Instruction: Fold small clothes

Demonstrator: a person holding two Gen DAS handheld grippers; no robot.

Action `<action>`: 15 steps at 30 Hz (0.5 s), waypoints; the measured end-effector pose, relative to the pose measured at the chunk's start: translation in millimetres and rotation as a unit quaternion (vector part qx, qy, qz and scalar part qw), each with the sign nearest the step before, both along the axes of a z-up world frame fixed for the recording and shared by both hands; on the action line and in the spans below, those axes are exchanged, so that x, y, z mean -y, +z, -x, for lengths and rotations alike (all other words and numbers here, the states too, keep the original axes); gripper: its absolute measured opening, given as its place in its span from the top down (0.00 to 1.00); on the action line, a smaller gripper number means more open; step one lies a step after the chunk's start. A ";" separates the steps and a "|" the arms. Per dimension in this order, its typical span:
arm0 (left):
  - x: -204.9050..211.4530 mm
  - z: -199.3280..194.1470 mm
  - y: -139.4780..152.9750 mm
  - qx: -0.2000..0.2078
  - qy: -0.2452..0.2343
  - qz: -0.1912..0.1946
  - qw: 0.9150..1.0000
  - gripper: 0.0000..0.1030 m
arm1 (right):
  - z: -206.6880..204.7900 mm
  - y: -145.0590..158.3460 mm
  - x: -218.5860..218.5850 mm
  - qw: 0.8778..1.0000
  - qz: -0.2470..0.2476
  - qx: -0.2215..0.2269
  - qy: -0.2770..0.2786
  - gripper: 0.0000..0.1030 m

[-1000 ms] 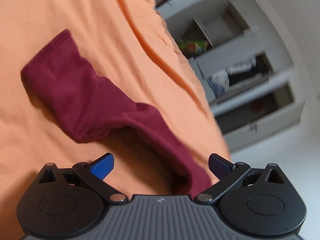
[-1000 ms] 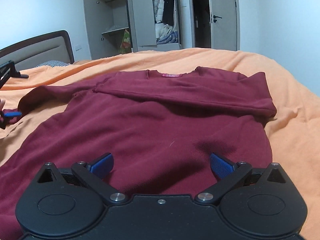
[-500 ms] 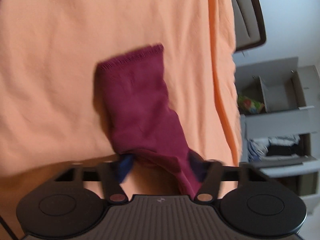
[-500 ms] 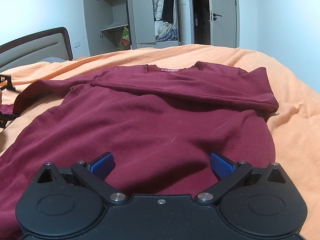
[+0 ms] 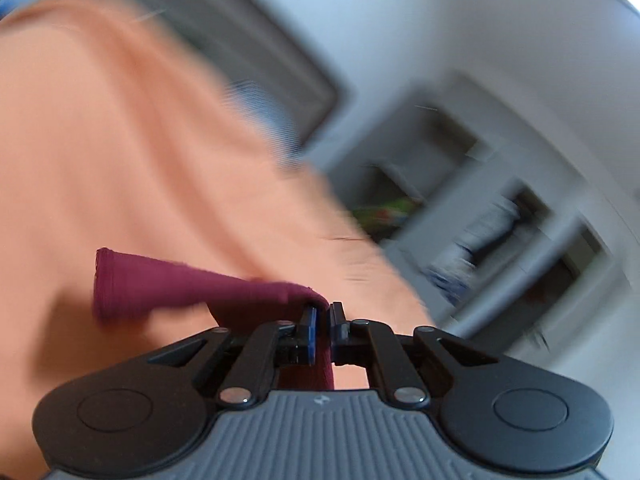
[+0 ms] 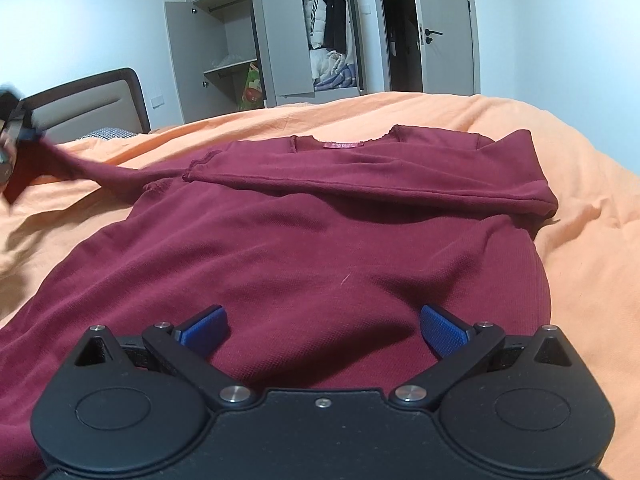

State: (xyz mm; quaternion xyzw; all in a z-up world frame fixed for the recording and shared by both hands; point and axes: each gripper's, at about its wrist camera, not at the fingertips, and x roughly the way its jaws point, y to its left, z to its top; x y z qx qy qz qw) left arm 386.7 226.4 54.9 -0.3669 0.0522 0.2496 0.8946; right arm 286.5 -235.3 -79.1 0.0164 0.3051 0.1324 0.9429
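Observation:
A dark red long-sleeved top [image 6: 304, 248] lies flat on the orange bedspread [image 6: 592, 248], its right sleeve folded across the chest. My left gripper [image 5: 322, 316] is shut on the other sleeve [image 5: 184, 288], whose cuff sticks out to the left above the bed; that view is blurred. In the right wrist view the left gripper [image 6: 12, 140] shows at the far left edge with the sleeve [image 6: 96, 172] stretched up from the shoulder. My right gripper [image 6: 320, 330] hovers open over the top's lower body, nothing between its blue pads.
A padded headboard [image 6: 84, 108] stands at the far left of the bed. Beyond the bed, a grey wardrobe [image 6: 280, 40] has open doors with clothes inside, and a white door [image 6: 444, 28] is to its right.
My left gripper went from open over the sleeve to shut on it, then lifted it off the bed. The right gripper stayed open and rose slightly.

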 end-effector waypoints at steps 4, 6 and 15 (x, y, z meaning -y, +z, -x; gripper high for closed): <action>55.7 -35.3 43.2 0.010 -0.120 -0.164 0.979 0.94 | 1.1 0.7 1.5 1.000 -0.008 0.003 -0.001 0.00; 94.0 -48.0 54.0 0.015 -0.177 -0.227 0.957 0.94 | 1.6 1.2 3.3 1.000 -0.014 0.005 -0.001 0.00; 276.5 -96.8 20.4 -0.015 -0.408 -0.373 0.833 0.94 | 18.6 20.8 24.4 0.999 -0.026 0.026 -0.040 0.01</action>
